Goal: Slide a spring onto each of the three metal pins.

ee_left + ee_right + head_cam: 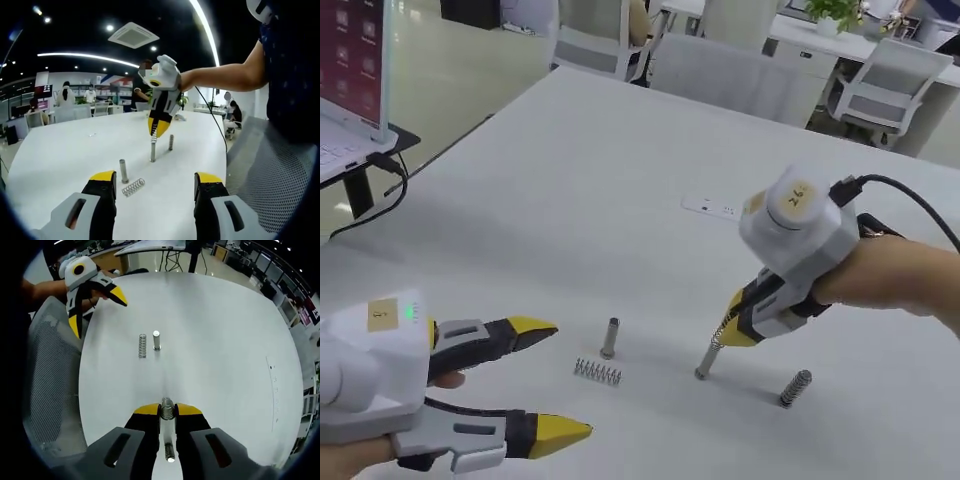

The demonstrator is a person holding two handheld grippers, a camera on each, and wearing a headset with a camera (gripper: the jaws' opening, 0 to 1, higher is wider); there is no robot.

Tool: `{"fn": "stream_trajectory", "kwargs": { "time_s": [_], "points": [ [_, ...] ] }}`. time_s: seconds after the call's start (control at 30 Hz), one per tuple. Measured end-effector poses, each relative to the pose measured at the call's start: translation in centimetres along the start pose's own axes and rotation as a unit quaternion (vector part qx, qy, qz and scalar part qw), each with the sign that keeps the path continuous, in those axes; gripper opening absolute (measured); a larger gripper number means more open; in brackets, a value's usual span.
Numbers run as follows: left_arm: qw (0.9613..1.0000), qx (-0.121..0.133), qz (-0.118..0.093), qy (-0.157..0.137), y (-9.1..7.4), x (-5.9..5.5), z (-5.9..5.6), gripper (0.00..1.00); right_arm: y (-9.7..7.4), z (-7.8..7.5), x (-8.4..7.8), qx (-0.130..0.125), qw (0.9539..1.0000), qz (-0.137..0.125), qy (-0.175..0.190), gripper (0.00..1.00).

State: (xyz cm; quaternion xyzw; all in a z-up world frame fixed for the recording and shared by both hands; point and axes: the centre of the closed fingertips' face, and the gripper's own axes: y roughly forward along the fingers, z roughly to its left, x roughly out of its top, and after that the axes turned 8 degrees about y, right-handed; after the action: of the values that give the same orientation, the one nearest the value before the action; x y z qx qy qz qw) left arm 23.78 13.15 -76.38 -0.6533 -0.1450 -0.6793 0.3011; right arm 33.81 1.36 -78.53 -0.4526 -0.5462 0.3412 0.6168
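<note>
Three metal pins stand on the white table (570,180). My right gripper (730,330) is shut on a spring (167,410), holding it tilted at the top of the middle pin (705,365). The right pin (796,388) wears a spring. The left pin (610,337) is bare, with a loose spring (597,372) lying beside it. My left gripper (555,380) hovers open and holds nothing, to the left of that loose spring. In the left gripper view the bare pin (122,171) and loose spring (133,187) lie just ahead of its jaws.
A laptop (350,70) on a stand sits at the far left with a black cable (390,180) trailing onto the table. A small white strip (710,208) lies mid-table. Office chairs (890,85) stand beyond the far edge.
</note>
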Motion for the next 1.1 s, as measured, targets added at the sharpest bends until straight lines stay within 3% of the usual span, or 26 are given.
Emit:
{"fn": "stream_trajectory", "kwargs": {
  "time_s": [1.1],
  "points": [
    [1.0,-0.005,0.004,0.002,0.4,-0.1,-0.1,0.56,4.1,0.4,-1.4,0.004,0.9996,0.027,0.009,0.09]
  ]
}}
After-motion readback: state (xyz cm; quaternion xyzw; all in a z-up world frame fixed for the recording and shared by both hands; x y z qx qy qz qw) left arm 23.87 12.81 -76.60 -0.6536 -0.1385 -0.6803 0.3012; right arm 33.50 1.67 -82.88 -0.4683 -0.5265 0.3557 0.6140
